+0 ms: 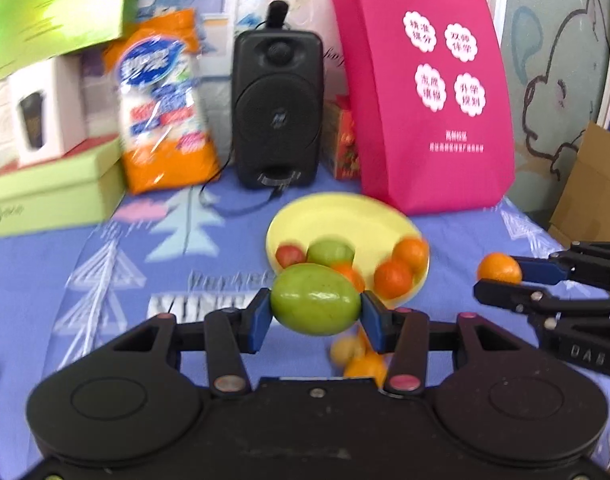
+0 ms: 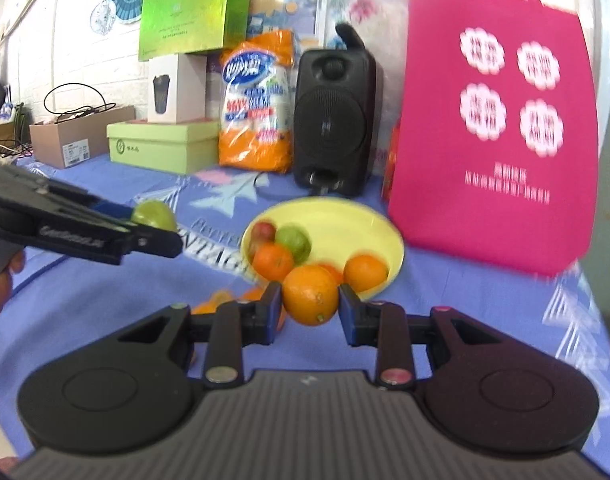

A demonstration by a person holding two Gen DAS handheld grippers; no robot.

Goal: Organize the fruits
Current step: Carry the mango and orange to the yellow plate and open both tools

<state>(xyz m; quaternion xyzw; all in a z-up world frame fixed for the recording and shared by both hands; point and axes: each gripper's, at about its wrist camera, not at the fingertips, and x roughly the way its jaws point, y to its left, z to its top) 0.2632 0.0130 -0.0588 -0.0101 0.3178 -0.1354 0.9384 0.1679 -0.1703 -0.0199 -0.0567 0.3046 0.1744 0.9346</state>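
My left gripper [image 1: 316, 309] is shut on a green fruit [image 1: 315, 304], held above the blue cloth just in front of the yellow bowl [image 1: 345, 216]. My right gripper [image 2: 309, 300] is shut on an orange [image 2: 309, 295], also lifted near the bowl's front edge. The yellow bowl [image 2: 345, 216] holds a red fruit [image 2: 265, 230], a green fruit [image 2: 294, 241] and oranges [image 2: 364, 272]. In the left wrist view the right gripper [image 1: 499, 276] comes in from the right with its orange [image 1: 499, 267]. Loose yellow and orange fruits [image 1: 357, 356] lie on the cloth under the left gripper.
A black speaker [image 1: 277, 108], a pink tote bag [image 1: 425, 92], an orange snack bag [image 1: 165, 100] and green boxes [image 1: 53, 192] line the back of the table. A cardboard box [image 2: 79, 136] stands far left. A person's hand [image 2: 1, 276] holds the left gripper.
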